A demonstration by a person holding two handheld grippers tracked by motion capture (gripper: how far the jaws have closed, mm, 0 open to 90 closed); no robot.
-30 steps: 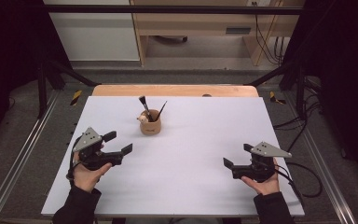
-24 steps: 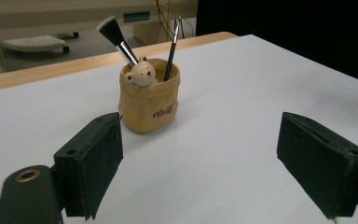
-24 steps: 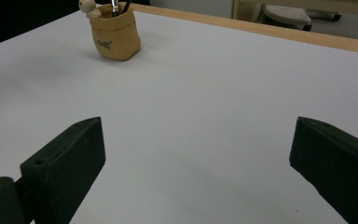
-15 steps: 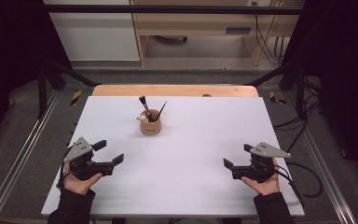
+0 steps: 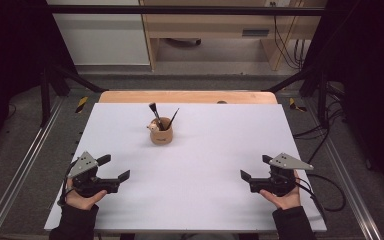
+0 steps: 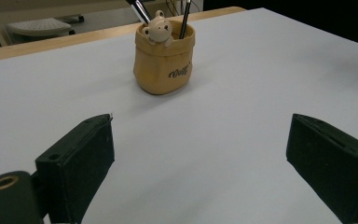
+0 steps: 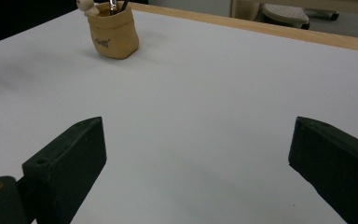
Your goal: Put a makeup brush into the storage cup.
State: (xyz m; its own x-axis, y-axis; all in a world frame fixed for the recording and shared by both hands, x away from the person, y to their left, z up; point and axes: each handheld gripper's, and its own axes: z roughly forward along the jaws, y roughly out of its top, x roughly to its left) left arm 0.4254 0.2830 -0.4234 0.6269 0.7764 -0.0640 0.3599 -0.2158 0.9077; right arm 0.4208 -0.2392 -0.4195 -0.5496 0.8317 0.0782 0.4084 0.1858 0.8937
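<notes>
High view: pot [image 5: 161, 133] with brushes [image 5: 155, 112] upright at mid-table [image 5: 210, 210], well apart from both grippers. Left gripper [image 5: 116, 171] near left edge, jaws just opened wide, nothing between. Right gripper [image 5: 254, 169] near right edge, jaws spread, empty.

Left gripper view: pot [image 6: 164, 59] ahead, between jaw lines, far off; left gripper [image 6: 200, 154] gaping over bare table.

Right gripper view: pot [image 7: 113, 33] far ahead, upper left; right gripper [image 7: 198, 158] wide, untouched.
</notes>
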